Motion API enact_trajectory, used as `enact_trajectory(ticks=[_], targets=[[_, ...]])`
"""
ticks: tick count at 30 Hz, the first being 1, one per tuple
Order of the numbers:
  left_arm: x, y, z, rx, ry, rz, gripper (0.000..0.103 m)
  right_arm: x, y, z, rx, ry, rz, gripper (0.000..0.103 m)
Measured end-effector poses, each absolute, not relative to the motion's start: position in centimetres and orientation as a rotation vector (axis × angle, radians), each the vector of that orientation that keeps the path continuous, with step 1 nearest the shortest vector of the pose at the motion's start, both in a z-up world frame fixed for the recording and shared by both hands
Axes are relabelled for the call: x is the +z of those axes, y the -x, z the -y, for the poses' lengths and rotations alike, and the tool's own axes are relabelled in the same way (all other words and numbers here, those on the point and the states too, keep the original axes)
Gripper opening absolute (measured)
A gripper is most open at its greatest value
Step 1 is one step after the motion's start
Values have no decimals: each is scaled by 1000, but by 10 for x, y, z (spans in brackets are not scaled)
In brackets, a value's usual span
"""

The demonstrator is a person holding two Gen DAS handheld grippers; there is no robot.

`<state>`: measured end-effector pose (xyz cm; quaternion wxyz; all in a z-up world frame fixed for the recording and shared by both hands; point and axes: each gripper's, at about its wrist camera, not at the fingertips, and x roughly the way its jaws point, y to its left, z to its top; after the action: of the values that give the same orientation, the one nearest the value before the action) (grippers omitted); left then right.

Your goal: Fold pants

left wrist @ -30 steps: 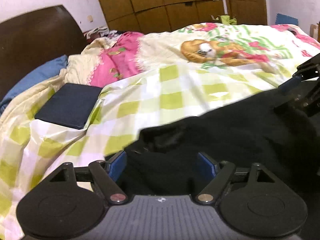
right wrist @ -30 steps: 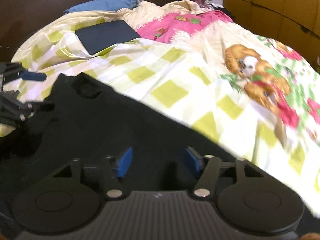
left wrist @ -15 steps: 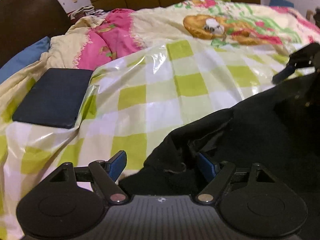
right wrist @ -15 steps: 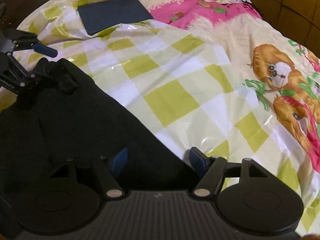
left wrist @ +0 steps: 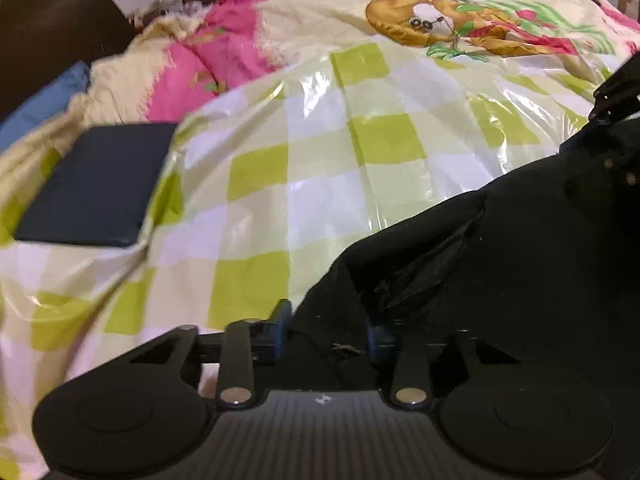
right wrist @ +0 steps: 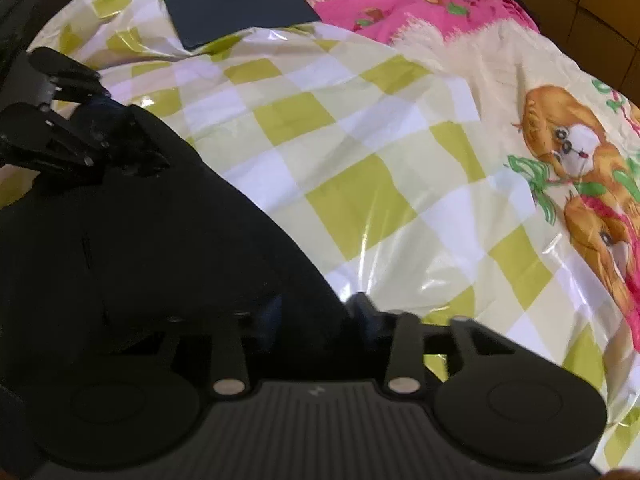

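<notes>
The black fabric pants [left wrist: 500, 264] lie on the glossy green-checked plastic sheet [left wrist: 320, 168]. The left gripper [left wrist: 326, 330] and the right gripper [right wrist: 316, 320] are closing, each with an edge of the pants between its jaws.

1. Black pants [left wrist: 500, 264]: one.
2. Grippers: two, left gripper [left wrist: 326, 332], right gripper [right wrist: 316, 320].
3. Flat dark rectangular item [left wrist: 96, 184]: one.
4. Green-checked plastic sheet [left wrist: 320, 168]: one.
5. Cartoon-dog blanket [right wrist: 568, 148]: one.
6. Blue pillow [left wrist: 44, 100]: one.
</notes>
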<state>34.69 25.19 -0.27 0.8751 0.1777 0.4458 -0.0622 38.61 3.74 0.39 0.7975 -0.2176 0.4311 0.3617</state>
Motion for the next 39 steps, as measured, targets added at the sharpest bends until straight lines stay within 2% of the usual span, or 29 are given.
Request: enact_trajectory(ticks=[1,2,5,13,19,24,29,36,37,39], targets=[[0,-343,-251,-126,-384,-924,39,6,-384,-38,776,469,-925,11],[4,-340,-252,-123,-387,-918,37,9,-380,-38,763,480,-916,5],[17,-326,-255,-127,-375,-891,35,19,-365,-35,744,500,-892,3],[55,-264,-266,-157,-301,-817,29,69,-277,-9,801,440,-861,3],[73,-168,-276,-189,-205,-801,29,93,-173,9,897,358,-920,3],[60,-98,-283,-169,-114,-888,29,65,-108,-1,1021,276,-1119,3],[28,-68,-285,-126,-91,-953,29,26,-81,-17,1014,209,-1228,4],[10,-48,-278,-112,-207,-939,35,6,-61,-33,975,315,-1201,5],[9,-43,-277,-113,-224,-936,35,4,-59,-34,971,317,-1208,10],[8,-33,-274,-107,-250,-921,36,4,-52,-34,965,326,-1201,10]])
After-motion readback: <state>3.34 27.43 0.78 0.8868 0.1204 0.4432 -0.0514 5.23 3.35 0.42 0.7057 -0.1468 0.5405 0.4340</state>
